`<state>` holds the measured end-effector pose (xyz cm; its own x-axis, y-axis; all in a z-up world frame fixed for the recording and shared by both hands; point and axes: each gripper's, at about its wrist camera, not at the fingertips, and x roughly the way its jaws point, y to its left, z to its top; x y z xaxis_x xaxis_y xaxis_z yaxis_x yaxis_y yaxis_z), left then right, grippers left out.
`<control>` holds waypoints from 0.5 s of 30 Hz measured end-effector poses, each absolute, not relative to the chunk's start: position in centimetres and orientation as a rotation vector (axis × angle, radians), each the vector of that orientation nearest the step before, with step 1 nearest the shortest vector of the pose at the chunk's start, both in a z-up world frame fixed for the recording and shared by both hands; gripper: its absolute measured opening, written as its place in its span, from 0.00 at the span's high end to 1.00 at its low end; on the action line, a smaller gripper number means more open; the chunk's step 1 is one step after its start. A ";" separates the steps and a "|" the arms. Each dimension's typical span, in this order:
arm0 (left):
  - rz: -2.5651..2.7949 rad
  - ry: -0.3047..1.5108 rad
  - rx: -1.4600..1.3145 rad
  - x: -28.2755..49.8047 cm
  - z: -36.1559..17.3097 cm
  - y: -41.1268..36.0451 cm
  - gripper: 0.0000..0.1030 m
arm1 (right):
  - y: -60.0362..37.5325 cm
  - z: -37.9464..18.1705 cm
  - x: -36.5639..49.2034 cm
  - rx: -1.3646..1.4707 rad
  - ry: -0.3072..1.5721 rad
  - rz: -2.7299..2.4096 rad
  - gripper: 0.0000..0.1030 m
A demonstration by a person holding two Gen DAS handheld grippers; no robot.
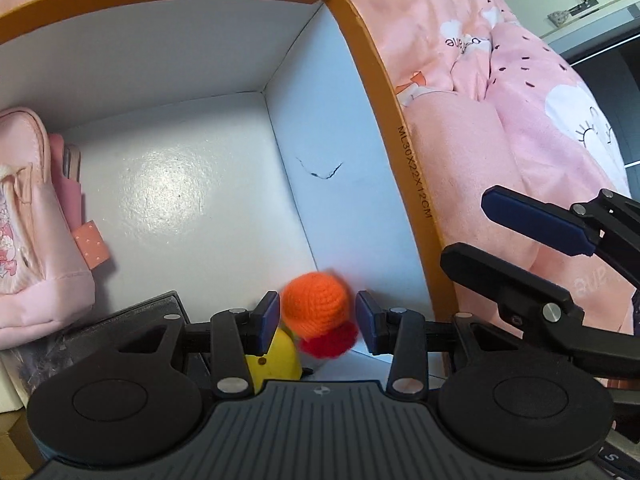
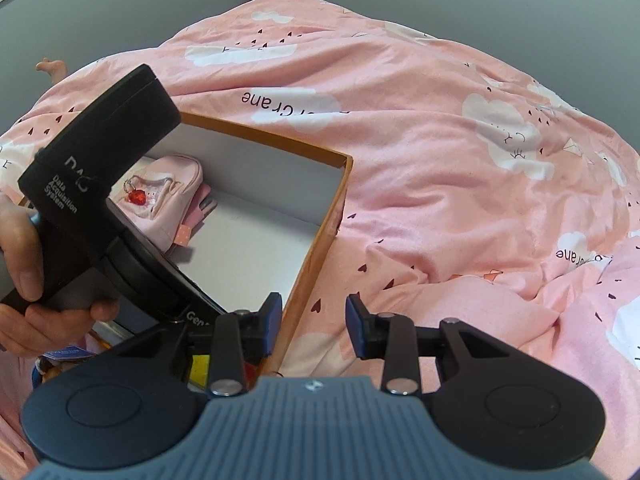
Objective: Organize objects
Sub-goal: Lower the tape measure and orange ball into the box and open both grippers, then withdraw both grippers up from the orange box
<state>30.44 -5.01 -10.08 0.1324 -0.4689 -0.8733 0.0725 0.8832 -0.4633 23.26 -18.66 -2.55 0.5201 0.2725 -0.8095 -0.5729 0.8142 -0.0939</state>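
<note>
Left hand-held gripper (image 1: pixel 317 322) open around a blurred orange knitted toy (image 1: pixel 314 306), its lower part hidden; right hand-held gripper (image 2: pixel 310 326) empty

Orange knitted toy (image 1: pixel 314 306) motion-blurred, its red part and yellow piece (image 1: pixel 276 364) half hidden behind the left gripper (image 1: pixel 317 322) body; whether the pads touch it is unclear. Pink pouch (image 1: pixel 32 224) cut by left edge. Dark flat item (image 1: pixel 132 320) beneath, unidentifiable. Box (image 2: pixel 320 216) near corner hidden in right-wrist view.
</note>
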 end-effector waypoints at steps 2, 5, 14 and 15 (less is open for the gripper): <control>-0.402 1.397 -0.346 30.4 -10.1 -5.0 0.41 | -18.6 -2.6 23.1 -0.370 0.889 0.522 0.64; -0.403 1.399 -0.355 30.2 -10.2 -4.9 0.41 | -18.6 -2.6 22.9 -0.372 0.889 0.523 0.64; -0.398 1.231 -0.247 26.7 -5.3 -4.7 0.45 | -18.5 -1.3 21.2 -0.346 0.869 0.519 0.64; -0.397 1.201 -0.223 25.9 -4.6 -4.6 0.45 | -18.5 -1.1 20.8 -0.338 0.865 0.523 0.64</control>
